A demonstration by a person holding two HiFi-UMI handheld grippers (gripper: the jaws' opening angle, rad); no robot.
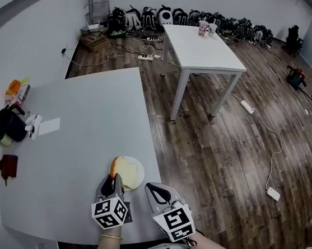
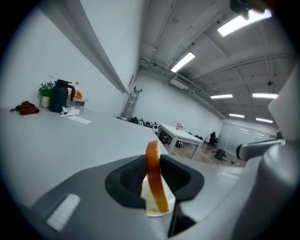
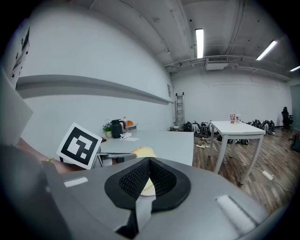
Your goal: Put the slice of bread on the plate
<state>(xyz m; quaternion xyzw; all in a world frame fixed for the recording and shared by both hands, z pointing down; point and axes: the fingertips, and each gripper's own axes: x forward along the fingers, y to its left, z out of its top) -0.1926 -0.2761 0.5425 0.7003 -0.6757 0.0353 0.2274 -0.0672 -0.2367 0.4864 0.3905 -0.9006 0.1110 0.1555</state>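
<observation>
One slice of bread (image 2: 153, 174), edge-up, pinched in the left gripper (image 1: 115, 179) over the plate (image 1: 138, 173). Right gripper (image 3: 149, 161) empty beside it, jaw tips pressed together.

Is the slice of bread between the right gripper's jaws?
No, the right gripper has nothing between its jaws; the slice of bread stands edge-on between the jaws of the left gripper.

A black jug (image 1: 11, 125) and dark red cloth (image 1: 8, 166) lie far left; cups (image 1: 207, 28) top a white table (image 1: 209, 57).
</observation>
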